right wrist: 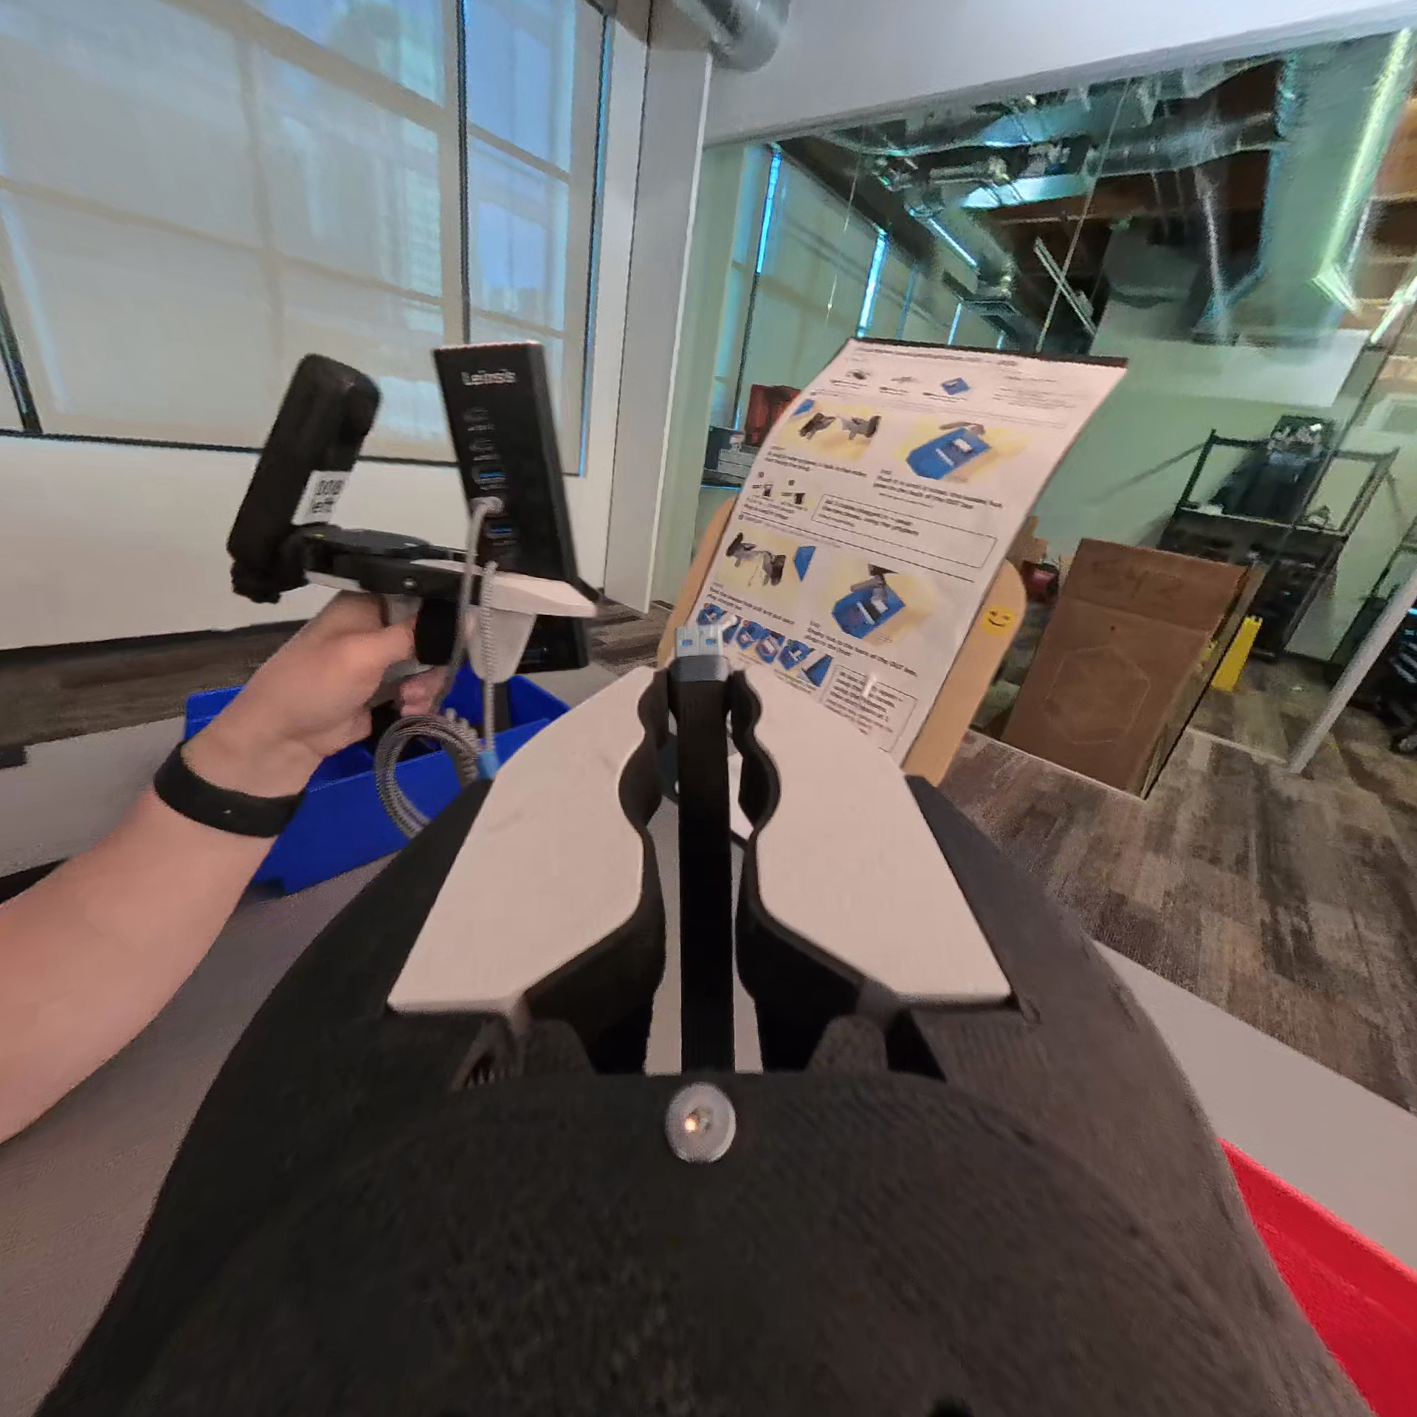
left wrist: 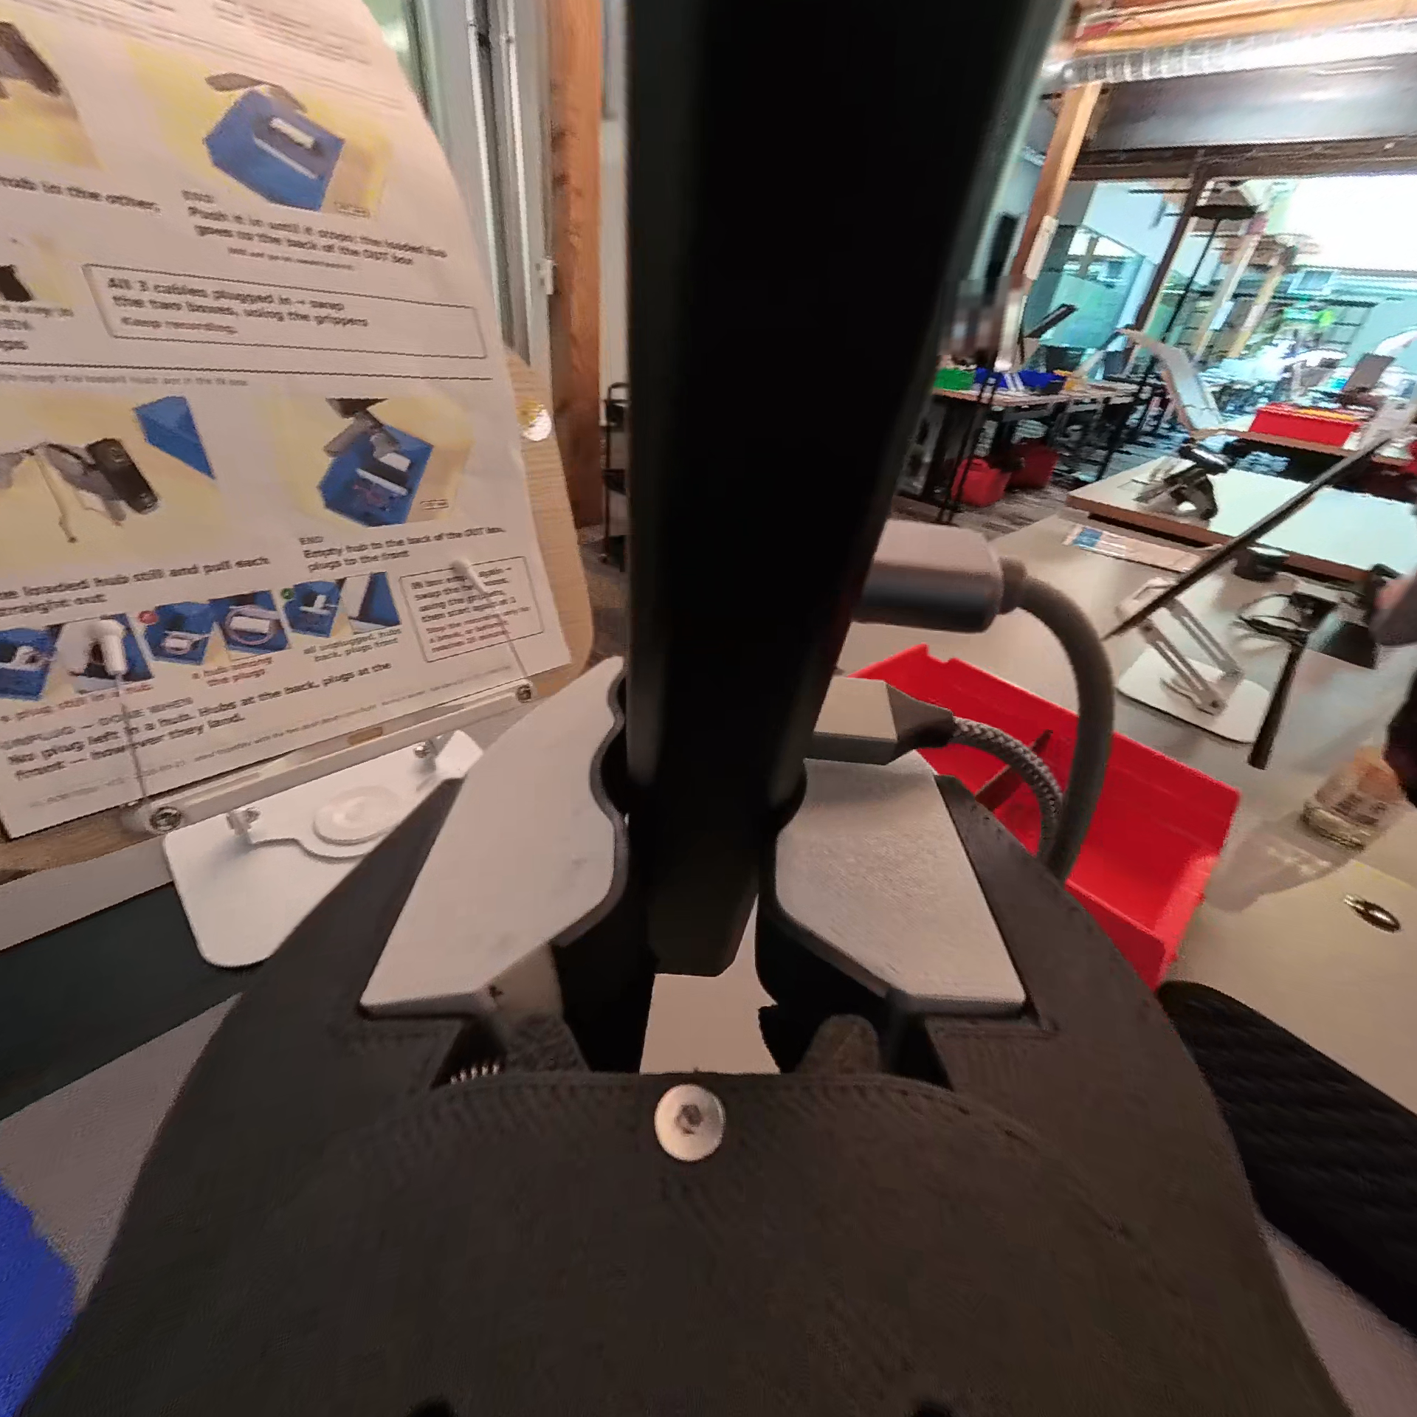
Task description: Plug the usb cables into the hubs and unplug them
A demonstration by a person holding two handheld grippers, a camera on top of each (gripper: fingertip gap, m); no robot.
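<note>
We take the instruction sheet (right wrist: 897, 552) on its stand as our landmark. In the left wrist view it is cut off at the left edge, and the hub (left wrist: 774, 368) fills the middle so closely that its ports are hidden. Left of the sheet, in the right wrist view, the left gripper (right wrist: 529, 606) clamps that upright black hub (right wrist: 510, 491), one grey cable (right wrist: 468, 606) plugged in and hanging toward the blue bin (right wrist: 337, 805). In front of the sheet, our right gripper (right wrist: 701, 690) pinches a USB plug (right wrist: 698, 652), tip pointing forward, well apart from the hub. Its cord is hidden.
</note>
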